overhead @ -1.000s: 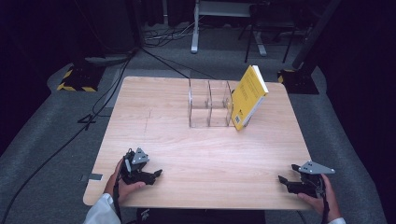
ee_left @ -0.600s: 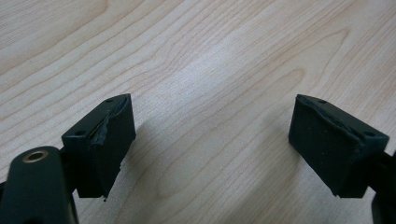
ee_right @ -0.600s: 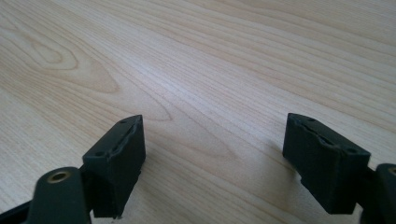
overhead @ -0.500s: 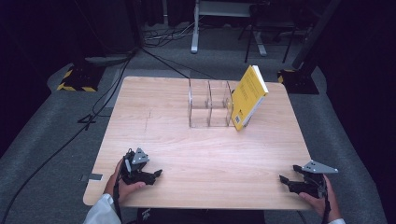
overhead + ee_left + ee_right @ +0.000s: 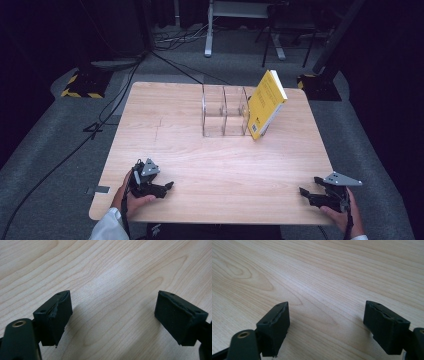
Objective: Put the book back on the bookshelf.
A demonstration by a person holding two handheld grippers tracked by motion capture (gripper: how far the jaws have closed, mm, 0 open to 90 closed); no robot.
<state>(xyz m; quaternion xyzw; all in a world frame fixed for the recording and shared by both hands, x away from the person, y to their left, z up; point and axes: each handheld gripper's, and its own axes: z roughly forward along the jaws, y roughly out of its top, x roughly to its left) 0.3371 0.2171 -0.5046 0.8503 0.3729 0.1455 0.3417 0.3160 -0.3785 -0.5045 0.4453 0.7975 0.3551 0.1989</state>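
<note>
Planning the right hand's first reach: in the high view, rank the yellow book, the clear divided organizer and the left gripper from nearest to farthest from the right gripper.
From the right gripper, at the table's near right corner:
1. Yellow book, far right of centre, leaning against the organizer.
2. Clear divided organizer, far centre, just left of the book.
3. Left gripper, across the near edge at the left.

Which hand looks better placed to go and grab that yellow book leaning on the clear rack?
Probably the right. The yellow book leans on the clear rack's right end, and the open right tool rests on that side.
</note>
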